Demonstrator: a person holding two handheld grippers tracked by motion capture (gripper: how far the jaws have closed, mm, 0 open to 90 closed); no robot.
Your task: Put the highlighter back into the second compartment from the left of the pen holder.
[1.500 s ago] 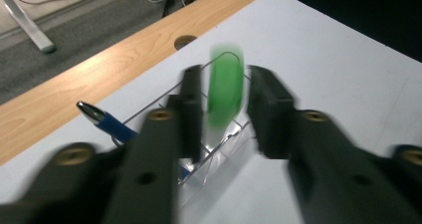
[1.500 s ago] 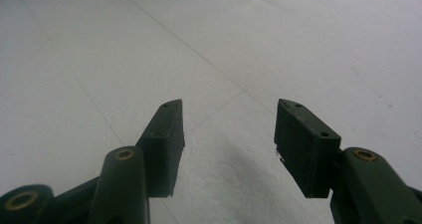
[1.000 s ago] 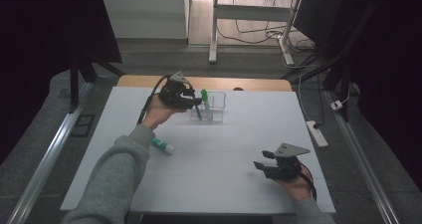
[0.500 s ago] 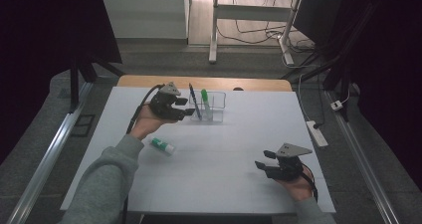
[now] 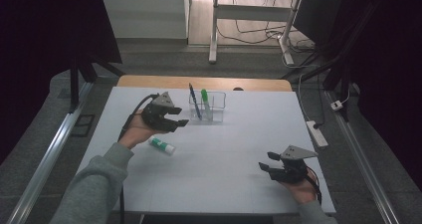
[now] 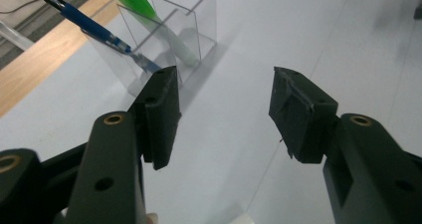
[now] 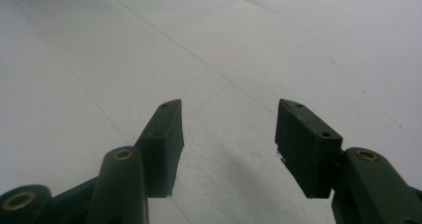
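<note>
A clear plastic holder point(image 5: 215, 107) stands at the back middle of the white table point(image 5: 234, 149), with a blue pen point(image 5: 194, 102) and a green marker point(image 5: 205, 102) leaning in it. My left gripper point(image 5: 179, 123) hovers just left of the holder and nearer to me; its jaws have just been opening and nothing is between them. In the left gripper view the empty left gripper point(image 6: 224, 99) faces the holder point(image 6: 194, 30), the pen point(image 6: 89, 25) and the marker point(image 6: 144, 7). A white tube with a green cap point(image 5: 162, 145) lies below the left hand. The right gripper point(image 5: 266, 167) rests low at the front right, open and empty point(image 7: 229, 119).
A wooden strip point(image 5: 149, 81) runs along the table's far edge. A power strip point(image 5: 318, 133) and cables lie off the right edge. Metal rails point(image 5: 45, 159) flank the table on the left.
My left gripper has drawn back from the holder, leftward and toward me, a little lower. The blue pen stays in the holder. The right hand has kept still.
</note>
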